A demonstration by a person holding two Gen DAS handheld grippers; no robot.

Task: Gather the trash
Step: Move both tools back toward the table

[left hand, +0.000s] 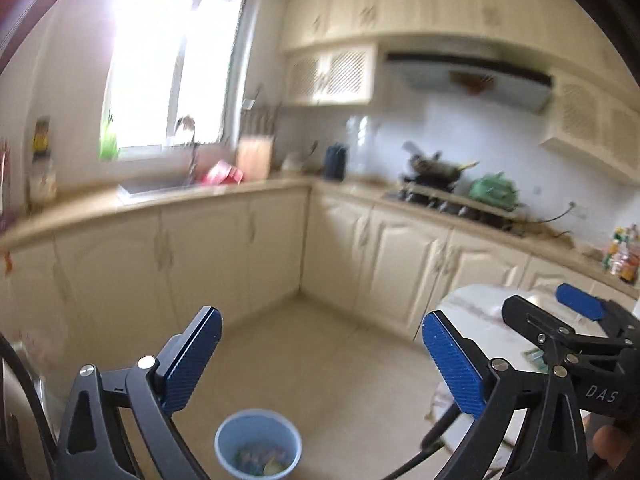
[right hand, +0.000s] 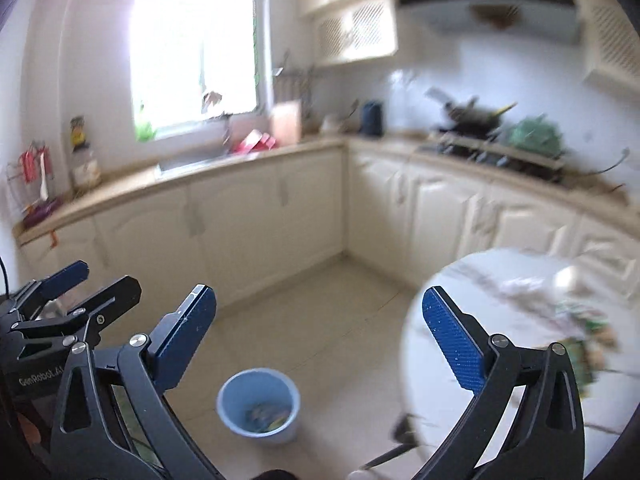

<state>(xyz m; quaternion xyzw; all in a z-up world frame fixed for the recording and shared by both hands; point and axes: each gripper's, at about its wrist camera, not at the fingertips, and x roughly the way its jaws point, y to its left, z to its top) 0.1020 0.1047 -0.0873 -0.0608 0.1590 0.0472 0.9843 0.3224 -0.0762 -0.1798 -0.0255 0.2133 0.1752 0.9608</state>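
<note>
two grippers, left and right, jaws wide apart, nothing held; blue bin on floor below, trash inside. likely next: scraps on right-hand table.

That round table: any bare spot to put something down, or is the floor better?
The round table is bare on its near-left part; wrappers crowd its right. The floor lies open between the cabinets and the blue bin.
</note>
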